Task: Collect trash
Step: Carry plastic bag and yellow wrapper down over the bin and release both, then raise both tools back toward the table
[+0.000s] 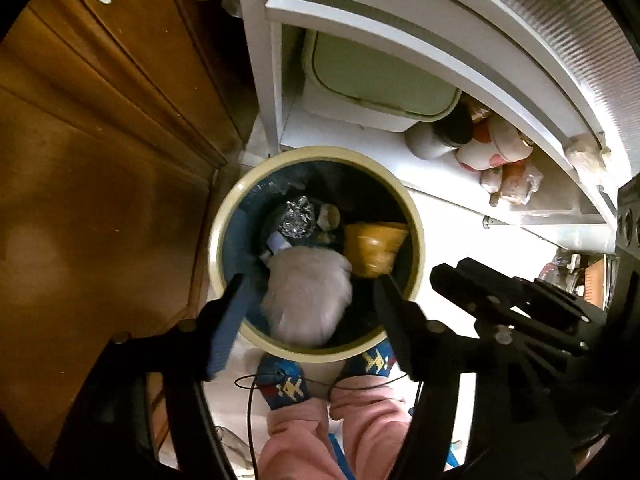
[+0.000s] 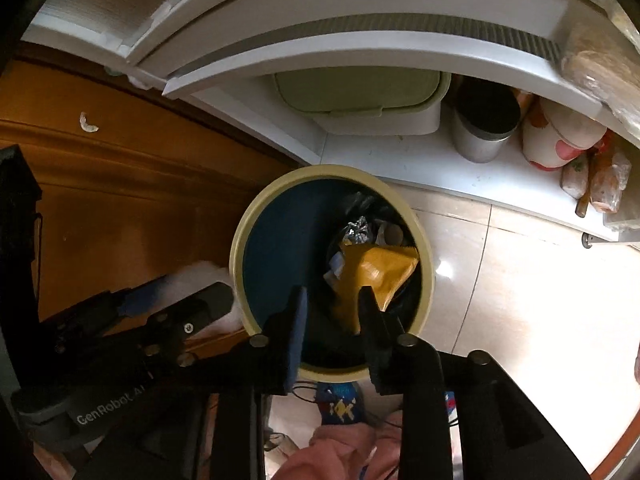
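Observation:
A round bin with a cream rim (image 1: 236, 196) and dark liner stands on the floor, also in the right wrist view (image 2: 240, 236). Inside lie crumpled foil (image 1: 298, 218), a yellow wrapper (image 1: 374, 246) and other scraps. My left gripper (image 1: 308, 304) is open right over the bin; a blurred white wad (image 1: 306, 300) sits between its fingers, apart from both. My right gripper (image 2: 332, 312) is open above the bin's near side, with the yellow wrapper (image 2: 380, 272) showing between its fingers, below them. The right gripper also shows in the left wrist view (image 1: 480, 280), and the left in the right wrist view (image 2: 192, 300).
A wooden cabinet (image 1: 100, 160) stands left of the bin. A white shelf unit (image 2: 400, 160) behind holds a green-lidded box (image 2: 356, 88), a metal can (image 2: 484, 128) and cups (image 2: 560, 136). My feet in blue socks (image 1: 284, 384) are at the bin's near side. Tiled floor (image 2: 520, 280) lies to the right.

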`<action>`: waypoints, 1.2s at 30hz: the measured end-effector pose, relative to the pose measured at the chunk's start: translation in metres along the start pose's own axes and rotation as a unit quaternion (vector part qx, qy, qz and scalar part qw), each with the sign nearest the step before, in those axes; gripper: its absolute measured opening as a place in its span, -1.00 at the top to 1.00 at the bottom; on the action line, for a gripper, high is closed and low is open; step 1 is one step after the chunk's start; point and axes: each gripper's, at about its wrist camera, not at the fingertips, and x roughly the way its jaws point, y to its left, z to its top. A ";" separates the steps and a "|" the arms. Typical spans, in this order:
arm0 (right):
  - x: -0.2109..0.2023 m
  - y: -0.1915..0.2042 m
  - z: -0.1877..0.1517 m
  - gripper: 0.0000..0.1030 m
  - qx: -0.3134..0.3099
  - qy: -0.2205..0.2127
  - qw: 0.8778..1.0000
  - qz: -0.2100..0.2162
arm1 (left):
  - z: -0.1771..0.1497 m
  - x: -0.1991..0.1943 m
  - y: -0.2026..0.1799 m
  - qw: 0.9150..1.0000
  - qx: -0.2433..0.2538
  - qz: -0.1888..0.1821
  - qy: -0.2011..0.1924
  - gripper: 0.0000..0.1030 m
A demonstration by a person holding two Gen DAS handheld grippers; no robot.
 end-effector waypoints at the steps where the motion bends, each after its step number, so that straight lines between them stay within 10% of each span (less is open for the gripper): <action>1: -0.002 -0.001 0.000 0.43 -0.001 -0.001 1.000 0.000 | 0.000 -0.002 0.001 1.000 0.000 0.003 -0.003 -0.35; 18: -0.081 0.006 -0.016 0.42 0.001 -0.026 1.000 0.001 | -0.013 -0.067 0.011 1.000 -0.012 0.020 -0.017 -0.36; 36: -0.286 0.076 -0.049 0.42 -0.008 -0.086 0.996 0.002 | -0.039 -0.301 -0.031 0.995 0.059 -0.038 -0.077 -0.36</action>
